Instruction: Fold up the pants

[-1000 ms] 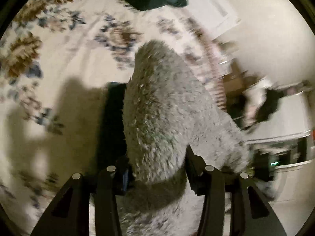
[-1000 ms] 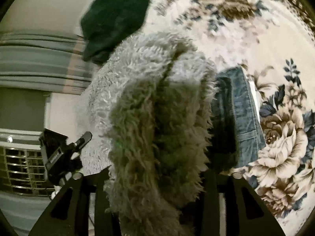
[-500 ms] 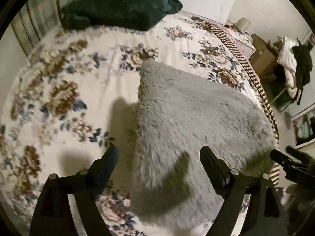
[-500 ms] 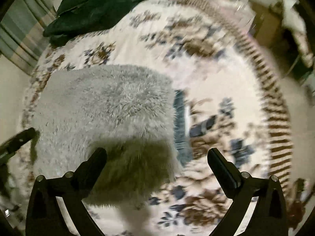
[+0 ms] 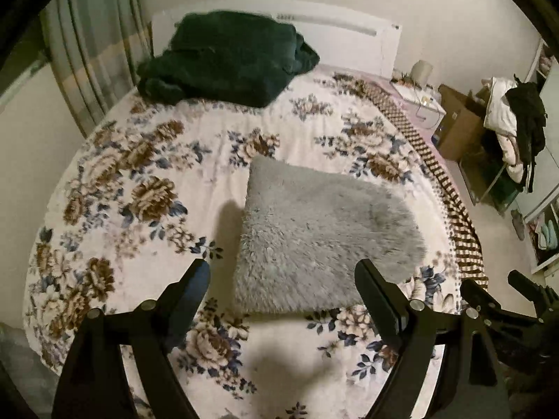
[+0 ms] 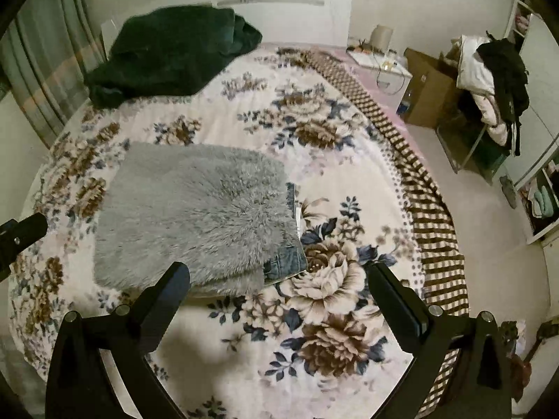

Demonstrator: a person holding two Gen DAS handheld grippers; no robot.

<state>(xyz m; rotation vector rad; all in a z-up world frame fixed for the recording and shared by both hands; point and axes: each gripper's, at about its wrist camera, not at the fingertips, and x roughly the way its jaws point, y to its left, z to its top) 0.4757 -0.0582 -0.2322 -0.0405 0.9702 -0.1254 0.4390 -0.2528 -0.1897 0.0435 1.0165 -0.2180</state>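
The grey fluffy pants (image 5: 325,234) lie folded into a rough rectangle on the floral bedspread (image 5: 139,181). In the right wrist view the same folded pants (image 6: 195,216) rest on top of a folded blue denim piece (image 6: 290,262), whose edge shows at their right side. My left gripper (image 5: 281,276) hovers above the near edge of the pants, open, with nothing between its fingers. My right gripper (image 6: 277,279) is also open and empty, held above the near right corner of the pile. The tip of the other gripper shows at each view's side edge.
A dark green blanket (image 5: 227,59) is bunched at the head of the bed by the white headboard (image 5: 349,42). Curtains (image 5: 94,49) hang on the left. A cardboard box (image 5: 457,122), a clothes-laden chair (image 5: 513,132) and shelves stand to the right of the bed.
Both grippers let go of the grey fluffy pants, opened wide and lifted up and back. The pants dropped into a flat folded pile on the bed.
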